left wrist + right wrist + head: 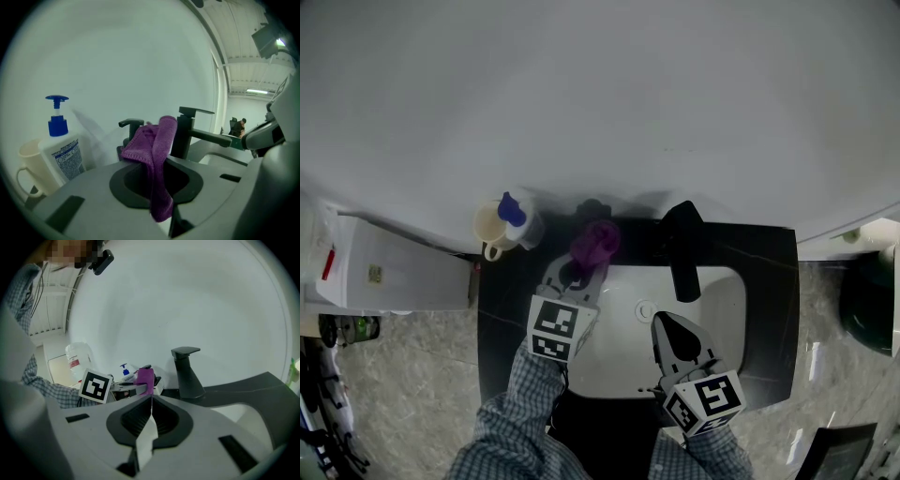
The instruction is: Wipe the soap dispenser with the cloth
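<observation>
At the rear edge of the black stone countertop, we see the folded purple microfibre cloth raised against the black pump-top soap dispenser. The dispenser stands just left of the tall black angular faucet. The left gripper clamps the cloth, and in its own view the jaws are closed on the fabric. There the cloth rises above the fingertips of the left gripper and a tail hangs down between them. In that view the cloth covers most of the soap dispenser, leaving only its spout and part of its body visible at the left. We cannot tell whether cloth and dispenser touch.

Left of the dispenser stand a white pump bottle with a blue head and a cream handled cup, close together at the wall.

The right gripper hangs over the white oval sink basin, well apart from the cloth. In its own view the right gripper has its jaws pressed together with nothing between them, and the faucet stands ahead of it. Checked shirt sleeves enter from the lower edge of the head view.
</observation>
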`<state>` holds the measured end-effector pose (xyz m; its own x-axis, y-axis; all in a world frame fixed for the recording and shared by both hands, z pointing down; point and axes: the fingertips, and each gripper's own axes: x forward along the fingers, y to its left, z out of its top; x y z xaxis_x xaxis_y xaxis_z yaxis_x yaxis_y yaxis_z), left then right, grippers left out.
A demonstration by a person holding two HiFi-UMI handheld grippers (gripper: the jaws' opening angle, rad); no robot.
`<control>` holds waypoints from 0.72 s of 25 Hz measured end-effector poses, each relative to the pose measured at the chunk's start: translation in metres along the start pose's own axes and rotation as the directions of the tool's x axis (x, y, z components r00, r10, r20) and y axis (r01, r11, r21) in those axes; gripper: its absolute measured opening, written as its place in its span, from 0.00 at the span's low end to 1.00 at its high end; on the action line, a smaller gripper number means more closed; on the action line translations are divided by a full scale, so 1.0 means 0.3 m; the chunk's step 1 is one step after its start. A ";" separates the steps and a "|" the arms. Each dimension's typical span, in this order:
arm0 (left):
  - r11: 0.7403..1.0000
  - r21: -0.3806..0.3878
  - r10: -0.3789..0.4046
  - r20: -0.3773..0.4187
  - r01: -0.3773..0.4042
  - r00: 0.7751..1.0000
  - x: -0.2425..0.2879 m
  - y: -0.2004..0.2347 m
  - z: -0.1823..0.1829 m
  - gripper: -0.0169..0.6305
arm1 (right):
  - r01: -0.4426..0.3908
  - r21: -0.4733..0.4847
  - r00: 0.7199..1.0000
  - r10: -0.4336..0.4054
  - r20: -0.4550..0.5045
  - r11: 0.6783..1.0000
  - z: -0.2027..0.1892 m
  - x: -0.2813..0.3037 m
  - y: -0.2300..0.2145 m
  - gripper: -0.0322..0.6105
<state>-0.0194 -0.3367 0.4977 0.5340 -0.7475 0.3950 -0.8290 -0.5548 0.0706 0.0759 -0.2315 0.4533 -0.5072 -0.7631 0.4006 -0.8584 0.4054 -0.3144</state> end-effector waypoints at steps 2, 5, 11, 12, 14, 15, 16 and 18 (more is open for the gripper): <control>1.000 -0.013 -0.001 0.015 0.001 1.000 -0.020 -0.013 0.018 0.11 | 0.002 0.005 1.000 -0.002 0.003 1.000 0.006 -0.006 0.004 0.08; 1.000 0.003 0.013 0.053 -0.013 0.999 -0.056 -0.015 0.090 0.11 | 0.002 0.009 1.000 -0.002 0.011 1.000 0.020 -0.008 0.006 0.08; 0.997 -0.007 0.075 0.183 -0.075 0.980 -0.125 0.029 0.274 0.11 | -0.003 0.008 1.000 0.002 0.014 1.000 0.028 -0.006 -0.002 0.08; 0.996 -0.007 0.088 0.198 -0.088 0.976 -0.124 0.043 0.297 0.11 | -0.005 0.007 1.000 0.005 0.012 1.000 0.027 -0.005 0.000 0.08; 0.994 -0.005 0.104 0.208 -0.105 0.973 -0.107 0.066 0.321 0.12 | -0.009 0.010 1.000 0.008 0.009 1.000 0.022 -0.004 0.005 0.08; 0.994 -0.003 0.107 0.204 -0.109 0.973 -0.093 0.074 0.322 0.12 | -0.010 0.013 1.000 0.010 0.009 1.000 0.020 -0.003 0.008 0.08; 0.994 -0.001 0.107 0.197 -0.109 0.975 -0.076 0.078 0.318 0.12 | -0.012 0.014 1.000 0.011 0.009 1.000 0.019 -0.002 0.011 0.08; 0.995 0.009 0.096 0.181 -0.099 0.979 -0.040 0.073 0.300 0.11 | -0.015 0.012 1.000 0.015 0.008 1.000 0.018 -0.001 0.011 0.08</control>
<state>-0.0290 -0.3728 0.4122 0.4730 -0.8512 0.2275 -0.8765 -0.4809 0.0229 0.0737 -0.2325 0.4475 -0.5192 -0.7610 0.3891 -0.8497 0.4105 -0.3308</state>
